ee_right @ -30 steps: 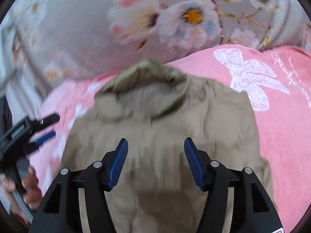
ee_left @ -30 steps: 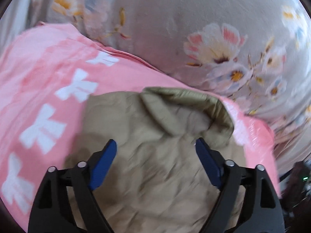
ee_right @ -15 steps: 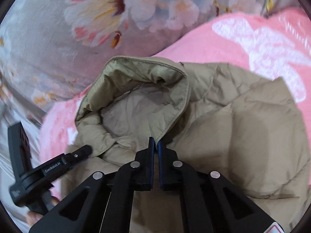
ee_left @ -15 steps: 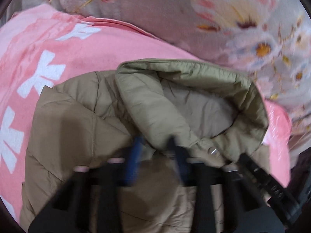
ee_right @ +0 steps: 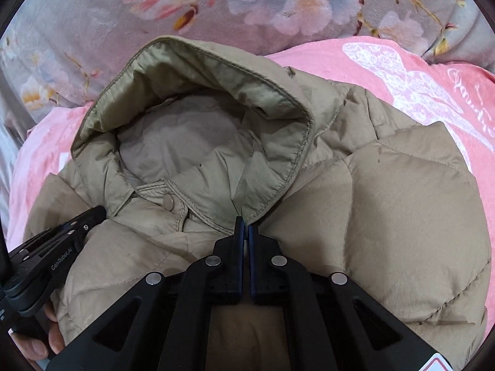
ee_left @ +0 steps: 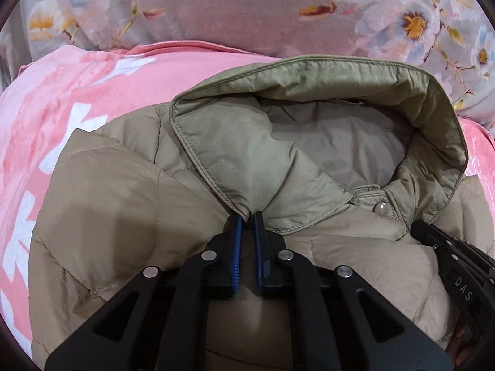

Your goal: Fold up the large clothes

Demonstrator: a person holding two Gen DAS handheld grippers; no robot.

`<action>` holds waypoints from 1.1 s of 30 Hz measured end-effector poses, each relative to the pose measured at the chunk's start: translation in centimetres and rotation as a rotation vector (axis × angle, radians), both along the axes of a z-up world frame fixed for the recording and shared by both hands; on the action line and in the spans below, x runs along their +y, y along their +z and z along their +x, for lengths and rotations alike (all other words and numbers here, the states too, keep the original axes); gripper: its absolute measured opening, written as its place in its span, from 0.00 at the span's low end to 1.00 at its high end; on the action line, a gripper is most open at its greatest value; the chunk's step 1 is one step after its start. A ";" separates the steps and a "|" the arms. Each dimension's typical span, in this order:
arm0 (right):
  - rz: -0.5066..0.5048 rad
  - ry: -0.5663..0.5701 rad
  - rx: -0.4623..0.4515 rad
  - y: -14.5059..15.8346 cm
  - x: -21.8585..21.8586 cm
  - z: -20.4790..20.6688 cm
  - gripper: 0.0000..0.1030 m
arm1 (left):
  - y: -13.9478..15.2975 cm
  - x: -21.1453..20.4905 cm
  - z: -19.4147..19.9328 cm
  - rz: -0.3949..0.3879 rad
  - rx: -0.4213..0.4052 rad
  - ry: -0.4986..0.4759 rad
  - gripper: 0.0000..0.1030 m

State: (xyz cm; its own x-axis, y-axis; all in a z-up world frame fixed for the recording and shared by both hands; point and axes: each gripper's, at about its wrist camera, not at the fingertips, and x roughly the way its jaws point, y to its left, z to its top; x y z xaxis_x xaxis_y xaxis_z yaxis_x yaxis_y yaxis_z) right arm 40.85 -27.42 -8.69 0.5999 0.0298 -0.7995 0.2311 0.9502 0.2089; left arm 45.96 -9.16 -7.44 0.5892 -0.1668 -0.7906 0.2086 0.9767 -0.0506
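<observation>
A tan puffer jacket [ee_left: 123, 216] lies front-up on a pink blanket, its hood [ee_left: 309, 123] spread open toward the far side. My left gripper [ee_left: 247, 218] has its jaws closing tight, and the blue pads pinch the hood's lower left edge where it meets the shoulder. In the right wrist view the same jacket [ee_right: 402, 216] fills the frame. My right gripper [ee_right: 245, 223] is likewise closing its last bit on the hood's [ee_right: 201, 123] lower right edge. A snap button [ee_right: 169, 200] sits at the collar between the two grippers.
The pink blanket [ee_left: 77, 92] with white bow prints lies under the jacket. Grey floral bedding [ee_left: 247, 9] rises behind it. The left tool's black body [ee_right: 62, 247] and a person's fingers [ee_right: 34, 346] show at the lower left of the right wrist view.
Both grippers came down from above the jacket to the base of the hood. Their jaws went from wide open to pinched together on the hood's edges.
</observation>
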 end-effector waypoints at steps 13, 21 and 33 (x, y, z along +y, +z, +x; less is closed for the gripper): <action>0.005 0.031 0.055 3.4 -3.8 -5.8 0.04 | 3.7 4.6 -2.2 -0.008 -0.017 -0.091 0.11; 0.055 -0.048 -0.225 12.1 -5.7 -0.4 0.15 | 12.5 5.7 4.7 -0.193 -0.067 0.036 0.16; 0.010 -0.002 -0.079 3.5 -3.1 5.3 0.06 | 5.4 -0.1 8.9 -0.164 0.091 0.037 0.15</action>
State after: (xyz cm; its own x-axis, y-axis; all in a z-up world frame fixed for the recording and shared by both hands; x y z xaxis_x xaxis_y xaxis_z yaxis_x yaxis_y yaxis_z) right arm 46.20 -30.56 -5.20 0.6613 0.0359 -0.7493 0.2158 0.9475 0.2359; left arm 54.90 -9.28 -2.07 0.5247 -0.2775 -0.8048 0.1603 0.9607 -0.2267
